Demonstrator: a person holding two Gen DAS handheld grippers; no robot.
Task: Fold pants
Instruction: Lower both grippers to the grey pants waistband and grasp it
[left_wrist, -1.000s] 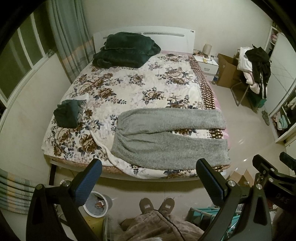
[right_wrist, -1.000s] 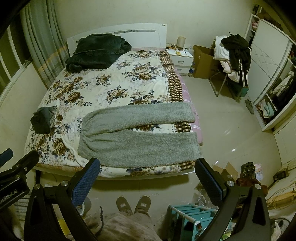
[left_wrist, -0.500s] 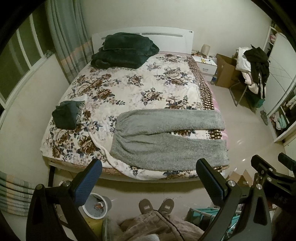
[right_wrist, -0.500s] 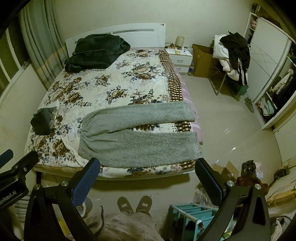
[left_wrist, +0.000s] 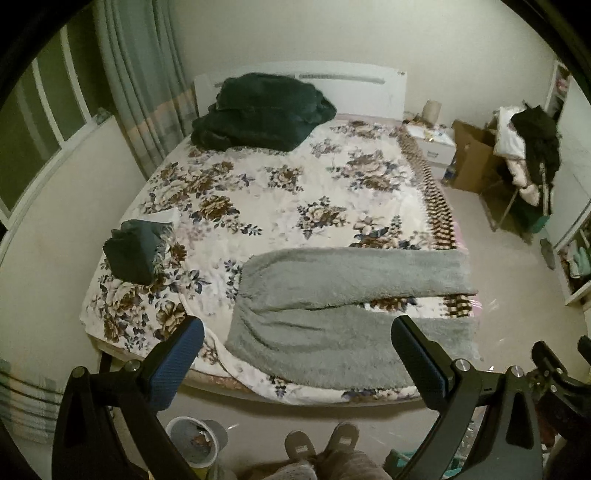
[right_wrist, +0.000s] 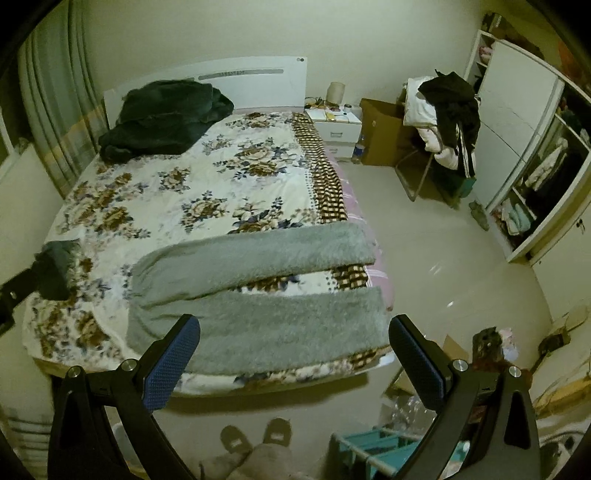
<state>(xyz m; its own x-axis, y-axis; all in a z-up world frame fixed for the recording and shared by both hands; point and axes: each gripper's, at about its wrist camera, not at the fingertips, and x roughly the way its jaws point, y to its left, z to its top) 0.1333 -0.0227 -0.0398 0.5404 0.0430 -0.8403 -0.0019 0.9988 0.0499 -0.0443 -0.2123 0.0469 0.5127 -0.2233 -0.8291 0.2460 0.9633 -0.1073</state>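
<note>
Grey fleece pants (left_wrist: 332, 306) (right_wrist: 255, 291) lie flat across the near end of the floral bed (left_wrist: 280, 192) (right_wrist: 192, 184), waist to the left, both legs stretched right and slightly apart. My left gripper (left_wrist: 295, 350) hovers open above the bed's near edge, over the nearer leg. The right gripper (right_wrist: 295, 347) is open too, held above the same leg further right. Neither touches the cloth.
A folded dark green garment (left_wrist: 133, 251) sits on the bed's left side and a dark green blanket pile (left_wrist: 262, 110) by the headboard. A bin (left_wrist: 195, 439) and a person's slippers (left_wrist: 321, 443) are on the floor below. Nightstand (right_wrist: 338, 125), clothes-laden chair (right_wrist: 443, 118) and wardrobe (right_wrist: 524, 155) stand right.
Both grippers have moved forward toward the bed, so the pants now appear larger and closer. The right view has also swung slightly right. The jaws stay open.
</note>
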